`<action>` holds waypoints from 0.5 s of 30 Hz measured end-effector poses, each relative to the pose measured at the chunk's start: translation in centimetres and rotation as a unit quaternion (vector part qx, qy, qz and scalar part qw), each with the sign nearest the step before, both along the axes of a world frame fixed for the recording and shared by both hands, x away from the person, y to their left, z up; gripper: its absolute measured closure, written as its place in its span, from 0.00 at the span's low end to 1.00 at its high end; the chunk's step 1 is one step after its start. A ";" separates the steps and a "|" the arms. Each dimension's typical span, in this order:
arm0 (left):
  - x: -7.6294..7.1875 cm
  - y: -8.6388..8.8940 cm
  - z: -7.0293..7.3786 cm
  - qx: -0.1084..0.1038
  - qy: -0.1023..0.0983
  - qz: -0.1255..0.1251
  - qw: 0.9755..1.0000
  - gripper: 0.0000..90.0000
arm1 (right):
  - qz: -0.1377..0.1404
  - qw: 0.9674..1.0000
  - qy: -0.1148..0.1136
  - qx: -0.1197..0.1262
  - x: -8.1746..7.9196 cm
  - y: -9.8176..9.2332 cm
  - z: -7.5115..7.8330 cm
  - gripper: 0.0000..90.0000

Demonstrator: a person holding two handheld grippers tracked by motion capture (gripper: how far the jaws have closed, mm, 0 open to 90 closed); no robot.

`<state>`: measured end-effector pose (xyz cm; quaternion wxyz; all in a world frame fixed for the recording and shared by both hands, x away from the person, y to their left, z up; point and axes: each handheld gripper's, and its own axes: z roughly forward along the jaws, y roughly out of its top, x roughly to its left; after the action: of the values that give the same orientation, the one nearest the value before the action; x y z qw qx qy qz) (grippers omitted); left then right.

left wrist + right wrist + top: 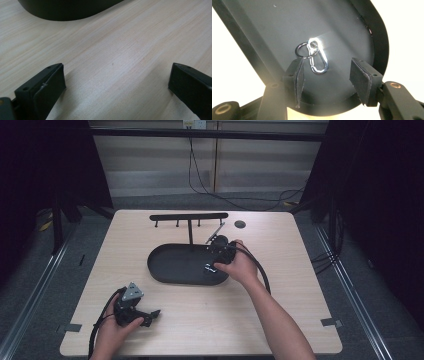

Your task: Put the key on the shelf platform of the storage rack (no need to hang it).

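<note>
A black oval tray [165, 270] lies in the middle of the wooden table. In its right end rests a silver snap clip [319, 58] joined to a thin dark ring [298, 51]; from the high view it is a small glint [210, 267]. My right gripper [325, 75] hangs over that end of the tray [262, 25], open, one jaw on each side of the clip and neither pad touching it. My left gripper [152, 315] rests low near the table's front left, open [116, 77], with only bare wood between its jaws.
A black rack [189, 216] with several short pegs stands on a post just behind the tray. A small dark disc [240, 224] lies at the back right. The tray's edge [65, 10] is ahead of my left gripper. Cables trail from both grippers.
</note>
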<state>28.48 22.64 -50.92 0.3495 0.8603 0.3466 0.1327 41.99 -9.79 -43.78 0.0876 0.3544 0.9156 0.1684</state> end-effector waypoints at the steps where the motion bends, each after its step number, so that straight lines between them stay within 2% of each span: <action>1: 0.0 0.0 0.0 0.000 0.000 0.000 1.000 0.00 | -0.001 1.000 0.000 -0.002 -0.1 0.0 0.1 0.49; 6: 0.0 0.0 0.0 0.000 0.000 0.000 1.000 0.00 | 0.003 1.000 0.010 0.002 -0.4 -0.2 0.3 0.47; 15: 0.0 0.0 0.0 0.000 -0.001 0.000 1.000 0.00 | 0.003 1.000 0.007 0.011 -1.1 -1.0 0.9 0.38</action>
<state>28.48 22.64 -50.93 0.3498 0.8601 0.3464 0.1334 40.89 -10.79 -42.83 0.0764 0.3535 0.9154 0.1767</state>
